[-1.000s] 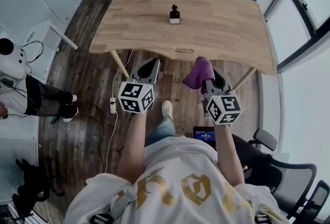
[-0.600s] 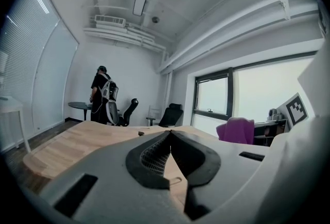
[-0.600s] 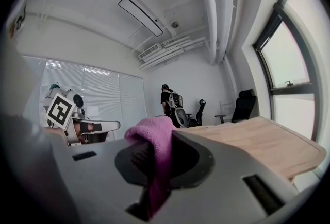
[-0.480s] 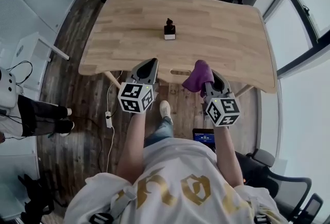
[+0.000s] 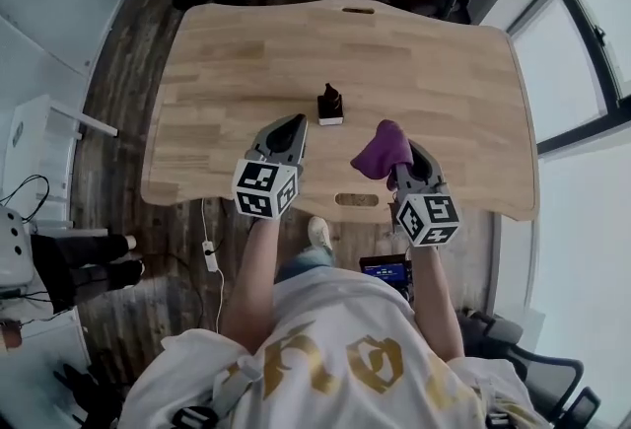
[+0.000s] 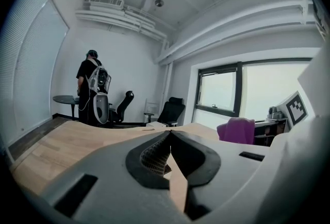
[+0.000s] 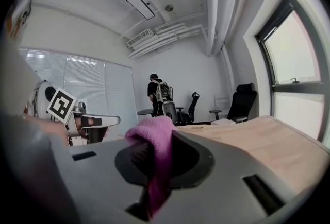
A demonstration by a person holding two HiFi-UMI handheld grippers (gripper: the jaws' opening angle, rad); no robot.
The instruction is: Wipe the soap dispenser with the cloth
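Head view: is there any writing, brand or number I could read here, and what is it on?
No text reads clearly.
Shirt: large gold ornate letters, creased and seen from above; not legible.
Marker cubes: black-and-white square patterns, no letters.
Small screen by the person's leg: blue display, too small to read.
Soap dispenser: white base, no legible label.
Cloth: plain purple, no tag seen.

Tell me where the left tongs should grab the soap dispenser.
Probably its lower body, below the dark top, coming in level from the near left. The soap dispenser stands upright, apart from the left tongs, which are shut and must open first.
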